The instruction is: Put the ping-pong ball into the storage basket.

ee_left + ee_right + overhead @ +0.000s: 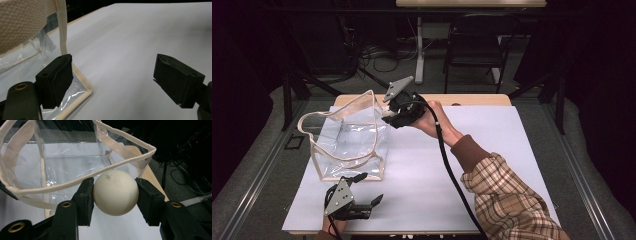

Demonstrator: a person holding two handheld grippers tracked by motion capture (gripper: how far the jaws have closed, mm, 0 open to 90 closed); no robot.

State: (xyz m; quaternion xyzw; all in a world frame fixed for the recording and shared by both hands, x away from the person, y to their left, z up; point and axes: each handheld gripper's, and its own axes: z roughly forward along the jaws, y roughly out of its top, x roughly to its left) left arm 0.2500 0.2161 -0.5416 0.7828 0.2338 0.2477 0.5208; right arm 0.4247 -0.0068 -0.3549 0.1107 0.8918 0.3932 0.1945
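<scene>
Wood table point(472, 99) w/ white sheet point(492, 145) on it; clear bag point(349, 145) on sheet.

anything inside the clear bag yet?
Nothing visible inside the clear bag: through its walls only the white table cover shows. The white ball sits clamped in the right gripper at the rim, outside. The near bottom corner is hidden by the jaws.

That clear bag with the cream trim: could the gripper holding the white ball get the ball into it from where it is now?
Probably yes. The right gripper holds the white ball at the rim of the clear bag, whose mouth gapes open with nothing across it. The left gripper rests open near the bag's bottom corner.
</scene>
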